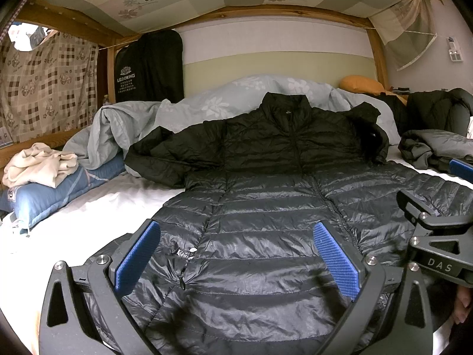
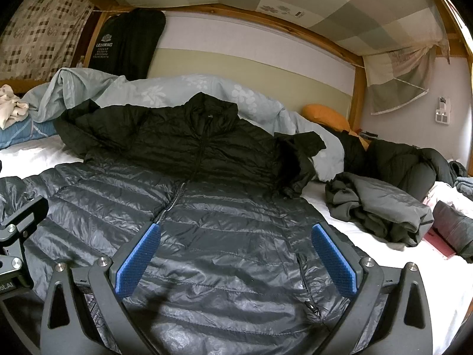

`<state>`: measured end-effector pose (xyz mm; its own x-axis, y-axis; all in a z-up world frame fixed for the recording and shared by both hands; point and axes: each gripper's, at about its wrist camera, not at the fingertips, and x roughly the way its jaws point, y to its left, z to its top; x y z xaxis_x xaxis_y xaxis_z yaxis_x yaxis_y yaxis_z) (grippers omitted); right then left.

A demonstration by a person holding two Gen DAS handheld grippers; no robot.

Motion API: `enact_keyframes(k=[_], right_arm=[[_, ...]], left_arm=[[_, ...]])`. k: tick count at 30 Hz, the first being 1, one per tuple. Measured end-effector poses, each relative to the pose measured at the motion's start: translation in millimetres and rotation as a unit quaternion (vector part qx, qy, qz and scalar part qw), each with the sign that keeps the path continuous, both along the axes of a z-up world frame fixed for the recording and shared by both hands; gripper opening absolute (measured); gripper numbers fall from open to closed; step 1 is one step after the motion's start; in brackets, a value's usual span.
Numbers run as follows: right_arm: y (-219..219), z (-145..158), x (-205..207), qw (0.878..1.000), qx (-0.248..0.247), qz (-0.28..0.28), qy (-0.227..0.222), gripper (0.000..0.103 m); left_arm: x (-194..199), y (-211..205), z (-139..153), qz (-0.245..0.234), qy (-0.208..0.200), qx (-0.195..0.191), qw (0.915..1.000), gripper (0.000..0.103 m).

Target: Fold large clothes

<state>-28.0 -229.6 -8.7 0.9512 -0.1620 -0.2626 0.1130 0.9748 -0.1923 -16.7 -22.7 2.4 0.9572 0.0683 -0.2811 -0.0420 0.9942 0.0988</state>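
Grey puffer jacket (image 1: 266, 236) spread flat on the white sheet (image 1: 97, 204), front up, zipper closed, hem nearest the cameras. Not a single fold in it yet, as far as can be seen: both sides lie wide, one running out under the right gripper's body at the edge of the left view. Just beyond, a black puffer jacket (image 2: 189, 145), also laid out front up, collar toward the wall, its hem touching or slightly overlapped by the grey one's top edge; sleeves bunched at each side, likewise unfolded.

Left gripper (image 1: 236, 256) hovering above the hem with jaws wide apart, nothing between the blue pads (image 1: 337, 263). Right gripper (image 2: 235, 257) the same: spread open, empty, poised over the lower right panel near the pocket zip.

So, by the look of it, right at the start: laying-out done, folding all to come — sides in, then hem toward collar, then the black one.

Further out, a rumpled grey garment (image 2: 381, 213) on the right of the bed, more dark clothes behind it, floral duvet (image 1: 212, 103) heaped along the wall, cream garment (image 1: 38, 162) on a blue pillow (image 1: 50, 198) to the left.
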Motion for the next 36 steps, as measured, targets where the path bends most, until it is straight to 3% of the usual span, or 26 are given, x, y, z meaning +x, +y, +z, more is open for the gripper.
enact_keyframes(k=[14, 21, 26, 30, 36], right_arm=[[-4, 4, -5, 1.0, 0.004, 0.001, -0.009, 0.102], [-22, 27, -25, 0.999, 0.002, -0.005, -0.046, 0.102], [-45, 49, -40, 0.998, 0.038, -0.012, -0.056, 0.102], [-59, 70, -52, 0.997, 0.035, -0.023, -0.071, 0.102], [-72, 87, -64, 0.996, 0.042, -0.035, -0.068, 0.102]], left_arm=[[-7, 14, 16, 0.003, -0.016, -0.027, 0.9995, 0.103], [-24, 29, 51, 0.009, -0.056, -0.048, 0.9973, 0.103], [-35, 40, 69, 0.013, -0.065, -0.049, 0.9965, 0.103], [-45, 48, 83, 0.015, -0.076, -0.053, 0.9956, 0.103], [-57, 59, 100, 0.021, -0.09, -0.052, 0.9944, 0.103]])
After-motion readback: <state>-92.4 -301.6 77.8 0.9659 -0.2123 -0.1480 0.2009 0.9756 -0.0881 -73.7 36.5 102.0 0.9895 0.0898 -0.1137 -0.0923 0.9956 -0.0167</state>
